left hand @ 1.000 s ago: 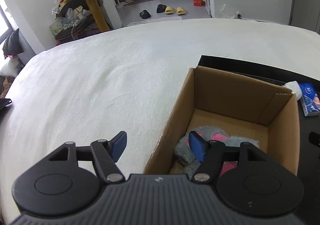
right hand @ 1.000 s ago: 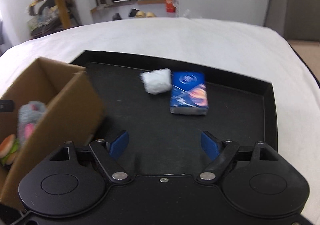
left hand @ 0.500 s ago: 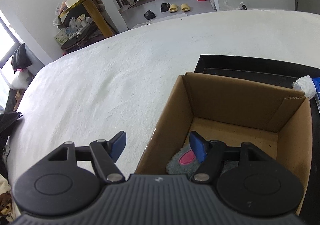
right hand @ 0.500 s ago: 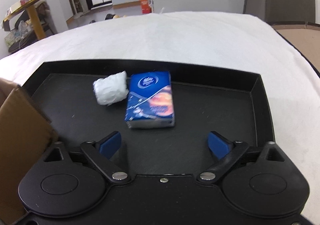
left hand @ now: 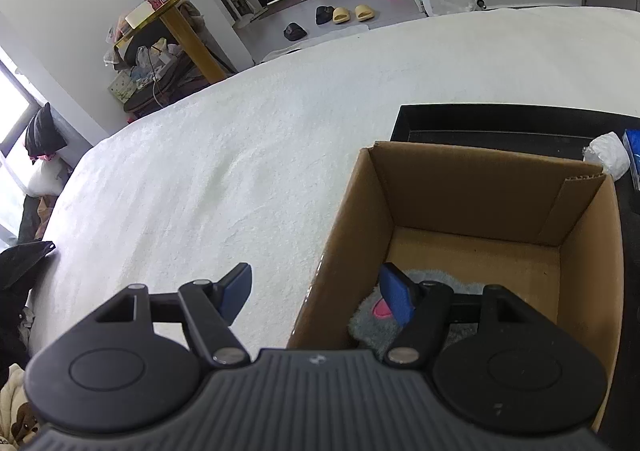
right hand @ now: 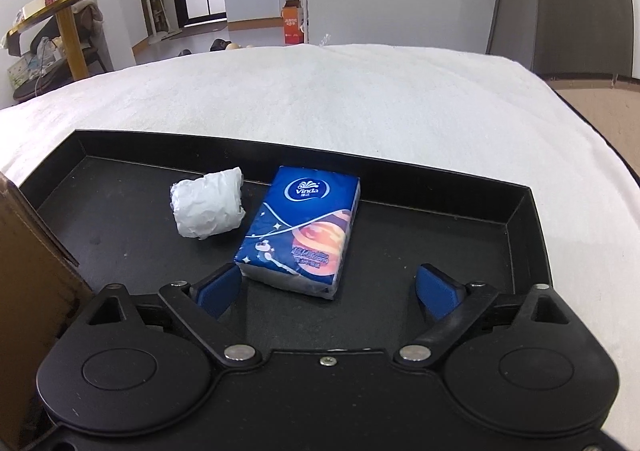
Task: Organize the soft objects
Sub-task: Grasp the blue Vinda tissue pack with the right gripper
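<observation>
Since the earlier frames, my right gripper (right hand: 328, 289) has swung away from the cardboard box (left hand: 480, 187) and come down over the black tray (right hand: 516, 211), so the tissue pack now fills the centre of the right wrist view; my left gripper (left hand: 316, 293) has barely shifted, only rolled a little.

Item 1, blue tissue pack (right hand: 302, 229): flat on the tray floor, centre of frame, its near end lying between my right jaws. The jaws stand wide and are easing inward; neither pad presses on the pack, though the left pad sits just beside its near corner.

Item 2, white crumpled wad (right hand: 208, 203): on the tray, left of the pack and just beside it (whether they touch I cannot tell).

Item 3, cardboard box: open-topped, lower right of the left wrist view, standing against the tray's left side; one brown wall shows at the left edge of the right wrist view.

Item 4, grey plush toy (left hand: 372, 325) with a pink patch: inside the box, at its near end, partly hidden behind my left jaws.

Item 5, left jaws: partly open, straddling the box's left wall without pressing it, one pad over the white bed cover (left hand: 240, 155), the other inside the box. Nothing held.
</observation>
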`<state>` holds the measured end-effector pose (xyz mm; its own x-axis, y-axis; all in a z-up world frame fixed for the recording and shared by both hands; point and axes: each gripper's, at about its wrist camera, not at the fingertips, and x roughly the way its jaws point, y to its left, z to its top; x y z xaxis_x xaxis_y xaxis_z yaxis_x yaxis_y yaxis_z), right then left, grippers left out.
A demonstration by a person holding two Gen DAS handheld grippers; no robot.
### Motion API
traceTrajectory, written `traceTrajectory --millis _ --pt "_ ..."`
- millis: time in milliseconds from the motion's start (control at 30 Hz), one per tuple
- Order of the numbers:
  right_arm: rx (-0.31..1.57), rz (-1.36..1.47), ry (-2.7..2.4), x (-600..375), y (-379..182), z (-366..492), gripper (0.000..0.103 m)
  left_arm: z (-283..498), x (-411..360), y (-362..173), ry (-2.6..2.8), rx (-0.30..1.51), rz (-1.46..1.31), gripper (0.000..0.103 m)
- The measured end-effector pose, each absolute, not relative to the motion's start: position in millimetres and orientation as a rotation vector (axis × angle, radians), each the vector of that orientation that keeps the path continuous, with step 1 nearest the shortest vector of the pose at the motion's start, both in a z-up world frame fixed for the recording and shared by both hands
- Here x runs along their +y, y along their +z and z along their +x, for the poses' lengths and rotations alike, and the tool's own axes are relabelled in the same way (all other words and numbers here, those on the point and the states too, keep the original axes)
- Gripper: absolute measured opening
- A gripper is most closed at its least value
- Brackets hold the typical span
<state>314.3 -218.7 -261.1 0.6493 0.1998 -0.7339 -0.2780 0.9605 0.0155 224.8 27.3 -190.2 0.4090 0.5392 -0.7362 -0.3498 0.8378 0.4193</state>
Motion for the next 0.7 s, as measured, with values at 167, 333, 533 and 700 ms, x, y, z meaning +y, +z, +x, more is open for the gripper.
traceTrajectory --millis 167,333,533,700 --pt "0.818 -0.069 0.332 -210 -259 317 0.093 218 28 -186 0.567 0.997 0.208 0.069" --pt "0.783 -0.169 0.298 -208 -259 313 0.054 209 30 -181 0.569 1.005 0.202 0.069" --pt "0.836 -0.142 0.241 -222 -248 305 0.053 198 28 -176 0.555 0.993 0.184 0.069" --pt "0.845 -0.148 0.229 -228 -239 285 0.053 188 27 -169 0.552 0.973 0.161 0.069"
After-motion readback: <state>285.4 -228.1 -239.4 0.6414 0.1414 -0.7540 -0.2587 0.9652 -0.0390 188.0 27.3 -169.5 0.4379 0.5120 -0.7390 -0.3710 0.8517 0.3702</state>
